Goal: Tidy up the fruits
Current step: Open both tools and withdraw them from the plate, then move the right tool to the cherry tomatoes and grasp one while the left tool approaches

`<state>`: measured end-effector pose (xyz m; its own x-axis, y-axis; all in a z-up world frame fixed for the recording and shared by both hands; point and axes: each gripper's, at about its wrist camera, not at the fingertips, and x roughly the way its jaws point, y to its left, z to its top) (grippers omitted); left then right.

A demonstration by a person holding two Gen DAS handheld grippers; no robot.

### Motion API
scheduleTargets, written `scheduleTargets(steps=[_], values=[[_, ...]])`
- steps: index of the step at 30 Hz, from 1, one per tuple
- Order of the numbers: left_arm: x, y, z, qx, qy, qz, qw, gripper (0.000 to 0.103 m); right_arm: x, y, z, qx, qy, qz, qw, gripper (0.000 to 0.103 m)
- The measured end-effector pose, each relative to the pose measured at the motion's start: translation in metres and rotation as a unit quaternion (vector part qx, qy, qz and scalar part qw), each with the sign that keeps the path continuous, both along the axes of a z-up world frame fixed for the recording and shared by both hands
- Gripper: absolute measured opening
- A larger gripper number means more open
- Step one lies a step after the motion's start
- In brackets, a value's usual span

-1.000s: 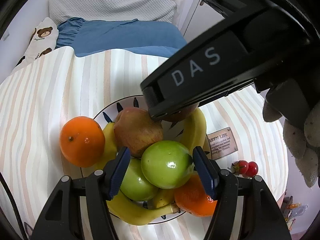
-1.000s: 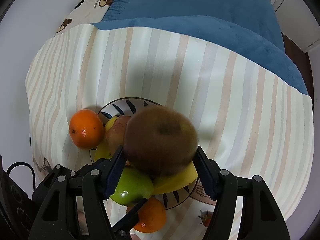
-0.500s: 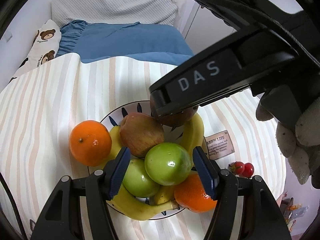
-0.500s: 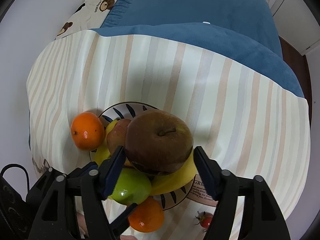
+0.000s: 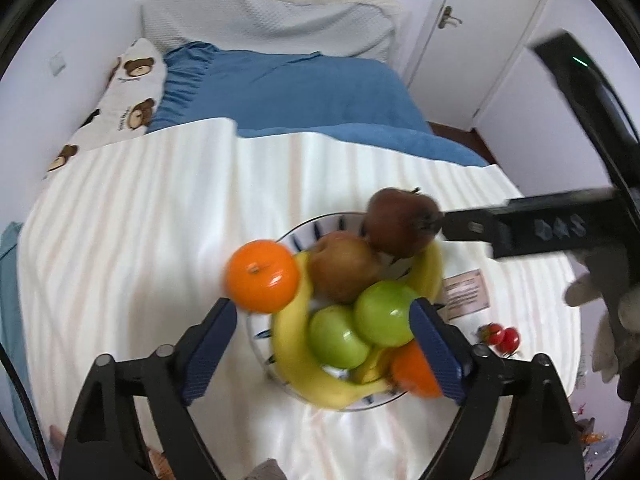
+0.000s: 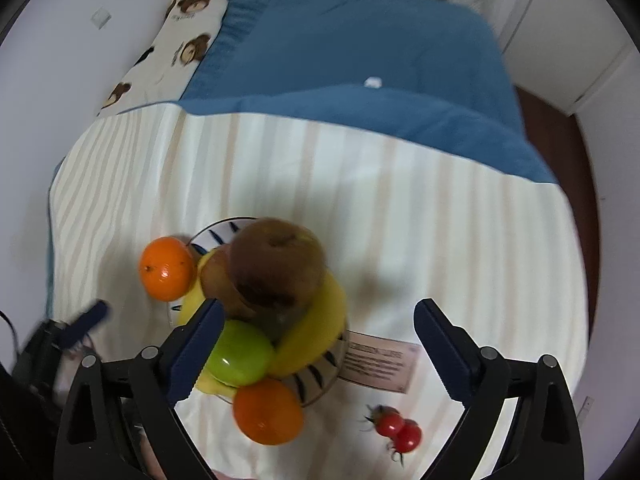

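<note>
brown apple (image 6: 276,264) sits atop the pile in bowl (image 6: 320,376), freed | your right gripper (image 6: 316,344) wide, empty above bowl | left gripper (image 5: 320,344) wide, empty over bowl's near side | step: placement looks done | next: cherry tomatoes (image 6: 400,430) right of bowl, pinch gently

**Bright, soft light with motion blur and fisheye bending**

Both views are bright and evenly lit, and the striped tablecloth (image 5: 160,220) looks almost washed out. Small white highlights sit on the green apple (image 5: 382,314) and on the orange (image 6: 166,268). Soft shadows lie under the fruit plate (image 6: 320,376). Motion blur softens the fruit edges and the label text. The edges curve strongly and end in a black round border.
</note>
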<state>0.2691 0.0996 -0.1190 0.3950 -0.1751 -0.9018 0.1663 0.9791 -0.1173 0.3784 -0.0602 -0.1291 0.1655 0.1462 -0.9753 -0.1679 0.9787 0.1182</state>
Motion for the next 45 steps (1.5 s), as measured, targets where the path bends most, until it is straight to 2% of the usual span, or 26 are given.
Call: scheduleTargets(steps=[5, 12, 19, 25, 31, 35, 39, 45], values=[[-0.015, 0.006, 0.0, 0.03, 0.005, 0.006, 0.9995, 0.097, -0.042, -0.01, 0.01, -0.02, -0.044, -0.025, 0.999, 0.099], [-0.038, 0.008, 0.008, 0.045, 0.001, 0.007, 0.999, 0.097, -0.111, -0.012, 0.017, -0.011, -0.074, -0.062, 0.995, 0.1], [-0.063, 0.005, 0.022, 0.054, -0.009, 0.011, 0.9984, 0.097, -0.155, -0.014, 0.031, -0.004, -0.098, -0.091, 0.991, 0.1], [-0.087, 0.005, 0.048, 0.049, -0.024, 0.021, 0.9983, 0.097, -0.185, -0.021, 0.064, -0.003, -0.135, -0.107, 0.985, 0.1], [-0.124, 0.009, 0.088, 0.043, -0.047, 0.026, 0.9977, 0.097, -0.229, -0.019, 0.112, -0.009, -0.192, -0.113, 0.975, 0.1], [-0.151, 0.012, 0.118, 0.054, -0.069, 0.023, 0.9959, 0.097, -0.266, -0.018, 0.143, -0.009, -0.222, -0.114, 0.968, 0.101], [-0.177, 0.015, 0.145, 0.058, -0.085, 0.028, 0.9943, 0.097, -0.296, -0.015, 0.17, -0.008, -0.244, -0.111, 0.963, 0.101], [-0.21, 0.02, 0.168, 0.057, -0.091, 0.034, 0.9937, 0.097, -0.338, -0.013, 0.202, 0.016, -0.261, -0.117, 0.958, 0.101]])
